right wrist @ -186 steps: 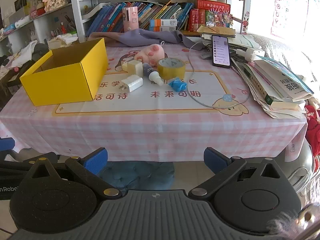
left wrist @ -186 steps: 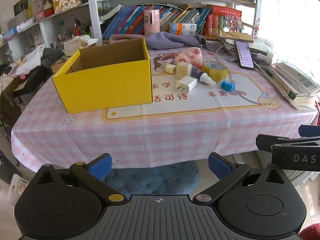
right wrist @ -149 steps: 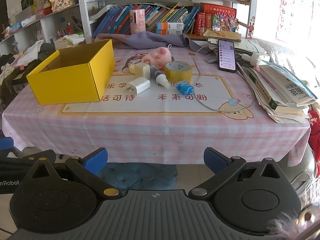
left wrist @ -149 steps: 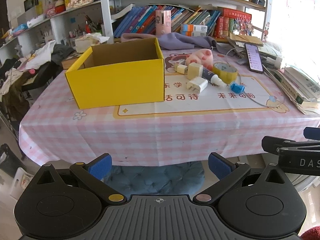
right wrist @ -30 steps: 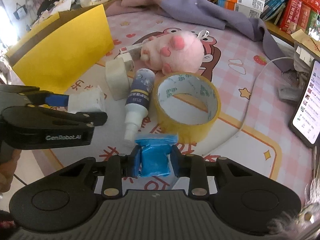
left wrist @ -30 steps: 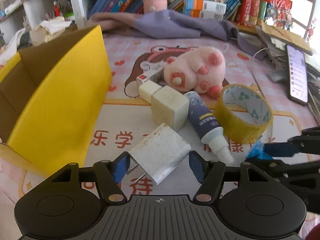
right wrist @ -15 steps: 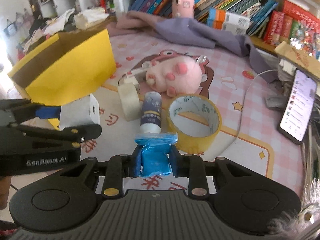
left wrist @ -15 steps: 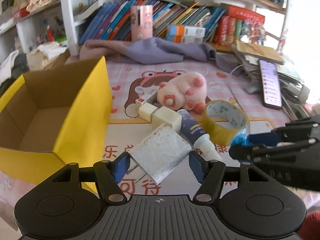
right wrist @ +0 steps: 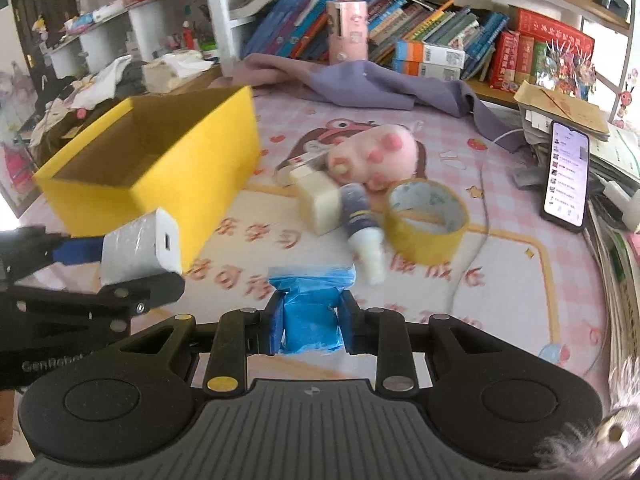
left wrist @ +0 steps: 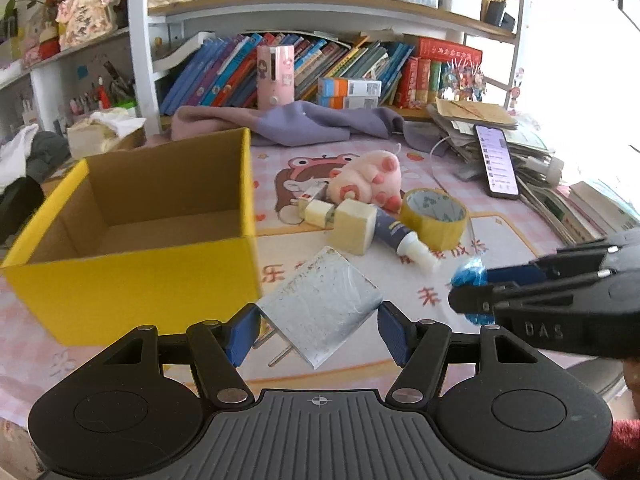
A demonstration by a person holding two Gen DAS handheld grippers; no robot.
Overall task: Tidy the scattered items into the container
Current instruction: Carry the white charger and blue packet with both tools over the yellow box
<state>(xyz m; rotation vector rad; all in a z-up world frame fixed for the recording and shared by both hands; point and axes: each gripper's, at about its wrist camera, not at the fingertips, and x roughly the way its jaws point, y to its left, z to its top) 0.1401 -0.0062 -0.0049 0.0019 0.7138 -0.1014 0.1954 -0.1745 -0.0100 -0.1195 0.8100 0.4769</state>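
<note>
Left gripper clamps the stiff white plastic charger block by its flat sides. Right gripper pinches a soft, crinkly blue packet, probably light and slippery

a phone leans lit on a stack of papers, far ahead and right of the gripper. straight ahead at the back, a purple cloth lies before a shelf of books with a pink canister. a white cable curves ahead-right over the pink checked tablecloth.
</note>
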